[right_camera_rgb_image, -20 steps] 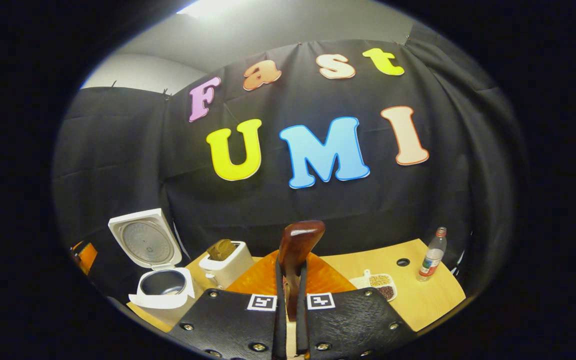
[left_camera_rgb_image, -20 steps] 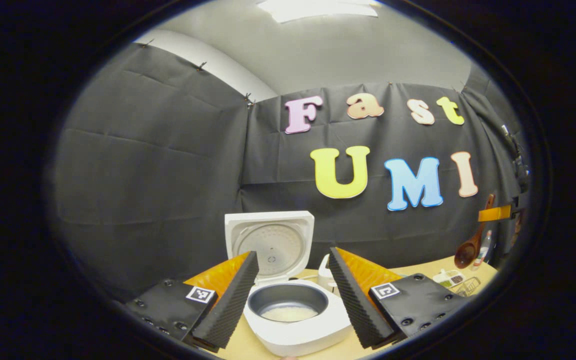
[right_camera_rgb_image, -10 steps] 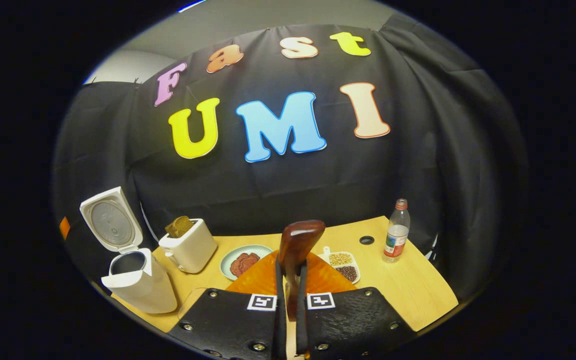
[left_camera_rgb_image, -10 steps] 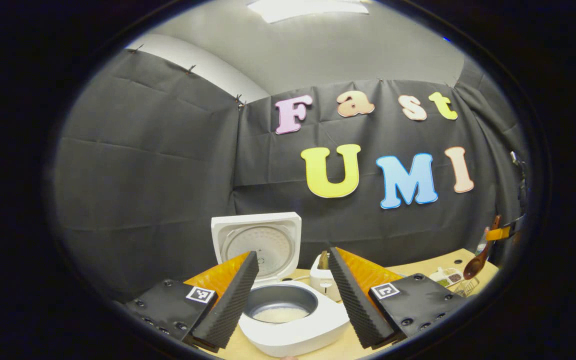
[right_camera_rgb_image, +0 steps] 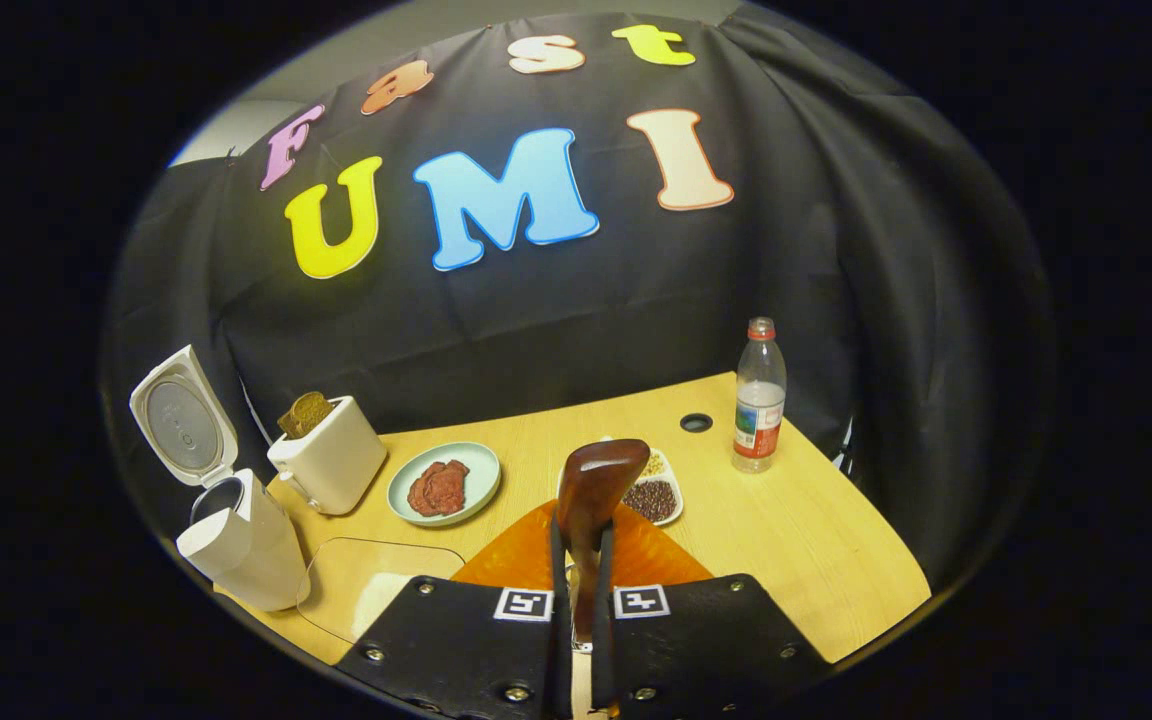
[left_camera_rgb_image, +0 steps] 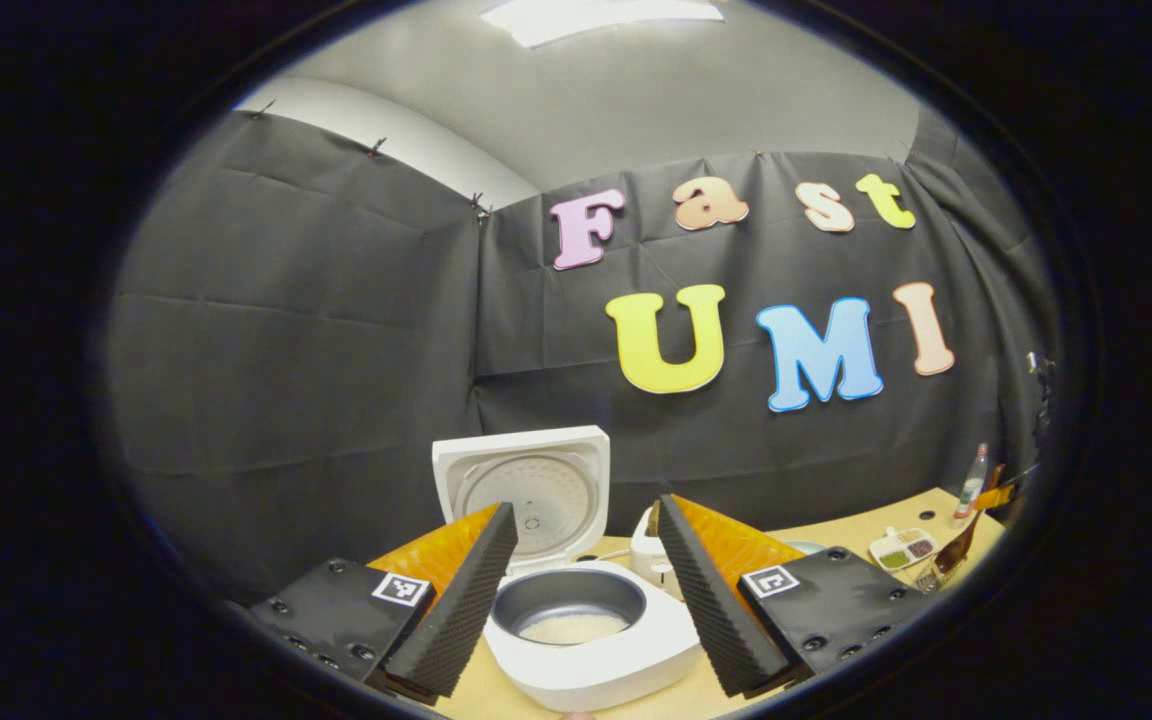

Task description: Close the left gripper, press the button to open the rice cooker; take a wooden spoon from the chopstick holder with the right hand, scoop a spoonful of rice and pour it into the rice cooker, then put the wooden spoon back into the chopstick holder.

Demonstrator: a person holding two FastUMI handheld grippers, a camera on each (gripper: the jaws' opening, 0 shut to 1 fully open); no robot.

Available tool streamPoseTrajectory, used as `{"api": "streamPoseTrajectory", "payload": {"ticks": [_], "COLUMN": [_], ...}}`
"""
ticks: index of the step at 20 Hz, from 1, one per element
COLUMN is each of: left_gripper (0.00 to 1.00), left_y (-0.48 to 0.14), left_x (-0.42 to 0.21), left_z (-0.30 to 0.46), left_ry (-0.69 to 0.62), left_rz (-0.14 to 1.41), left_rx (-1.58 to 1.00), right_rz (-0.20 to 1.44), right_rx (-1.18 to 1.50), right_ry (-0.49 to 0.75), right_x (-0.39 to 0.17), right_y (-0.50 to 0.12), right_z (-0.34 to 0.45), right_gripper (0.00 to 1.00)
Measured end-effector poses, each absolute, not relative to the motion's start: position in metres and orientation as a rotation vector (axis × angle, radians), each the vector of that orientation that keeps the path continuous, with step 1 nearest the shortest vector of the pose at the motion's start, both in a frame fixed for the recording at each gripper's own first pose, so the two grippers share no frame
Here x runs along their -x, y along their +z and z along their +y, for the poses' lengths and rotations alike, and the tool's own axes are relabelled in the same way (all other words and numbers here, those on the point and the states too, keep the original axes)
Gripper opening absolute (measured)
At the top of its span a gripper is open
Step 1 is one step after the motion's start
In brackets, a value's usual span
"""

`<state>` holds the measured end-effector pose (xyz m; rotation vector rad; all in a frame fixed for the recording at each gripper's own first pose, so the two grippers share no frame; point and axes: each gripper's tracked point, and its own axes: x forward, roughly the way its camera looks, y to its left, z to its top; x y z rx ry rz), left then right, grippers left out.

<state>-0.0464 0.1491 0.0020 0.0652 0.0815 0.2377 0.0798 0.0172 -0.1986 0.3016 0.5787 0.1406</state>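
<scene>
In the right gripper view, the right gripper [right_camera_rgb_image: 576, 585] points level over the table's [right_camera_rgb_image: 816, 540] near edge, its jaws clenched on the wooden spoon [right_camera_rgb_image: 591, 500], whose bowl stands upright just ahead. Beyond lie a divided dish [right_camera_rgb_image: 658, 495], a plate [right_camera_rgb_image: 446, 485], a toaster [right_camera_rgb_image: 331, 460] and a bottle [right_camera_rgb_image: 759, 397]. In the left gripper view, the left gripper [left_camera_rgb_image: 576, 560] hangs with jaws released above the rice cooker [left_camera_rgb_image: 591, 640] at the table's left end, lid raised, rice inside.
</scene>
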Motion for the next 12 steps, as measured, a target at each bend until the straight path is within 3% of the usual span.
{"api": "streamPoseTrajectory", "payload": {"ticks": [6, 12], "left_gripper": [0.91, 0.97], "left_y": [0.005, 0.009], "left_x": [0.053, 0.050], "left_z": [0.156, 0.156], "left_ry": [0.267, 0.273], "left_rz": [0.082, 0.075], "left_rx": [-0.070, -0.064], "right_rz": [0.658, 0.676], "right_rx": [-0.448, -0.443], "right_ry": [0.127, 0.147], "right_x": [-0.085, -0.087], "right_y": [-0.233, -0.244], "right_z": [0.012, 0.008], "right_gripper": [0.08, 0.13]}}
